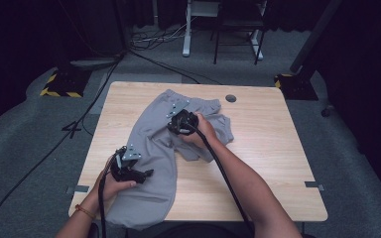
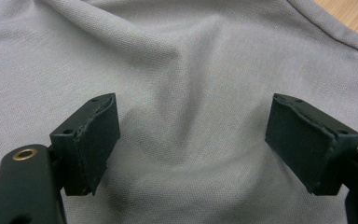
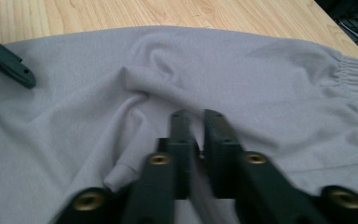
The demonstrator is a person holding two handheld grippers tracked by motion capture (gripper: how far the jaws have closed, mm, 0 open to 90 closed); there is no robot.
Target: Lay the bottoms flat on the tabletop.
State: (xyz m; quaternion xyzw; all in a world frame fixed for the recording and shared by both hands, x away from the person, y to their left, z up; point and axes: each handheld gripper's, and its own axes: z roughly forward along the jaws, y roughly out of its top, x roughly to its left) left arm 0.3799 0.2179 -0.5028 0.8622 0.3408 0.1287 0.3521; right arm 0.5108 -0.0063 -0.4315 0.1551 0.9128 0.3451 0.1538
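Grey trousers [image 1: 158, 148] lie crumpled along the wooden table [image 1: 268, 148], one leg hanging over the near edge. My left gripper [image 1: 144, 173] rests on that leg near the front left; its jaws stand wide open over the smooth cloth [image 2: 191, 70], with nothing pinched between them [image 2: 214, 140]. My right gripper [image 1: 174, 128] sits on the bunched upper part by the waistband. In its own view its jaws [image 3: 198, 123] are parted by a narrow slit above a raised fold of the cloth [image 3: 140, 79]. One left gripper finger [image 3: 9, 63] shows at the far left.
The elastic waistband [image 3: 354, 84] lies at the right of the right gripper view. A round cable hole [image 1: 230, 98] sits at the table's far side. Bare wood spreads to the right. Cables, a desk frame and stand bases with yellow-black tape occupy the floor behind.
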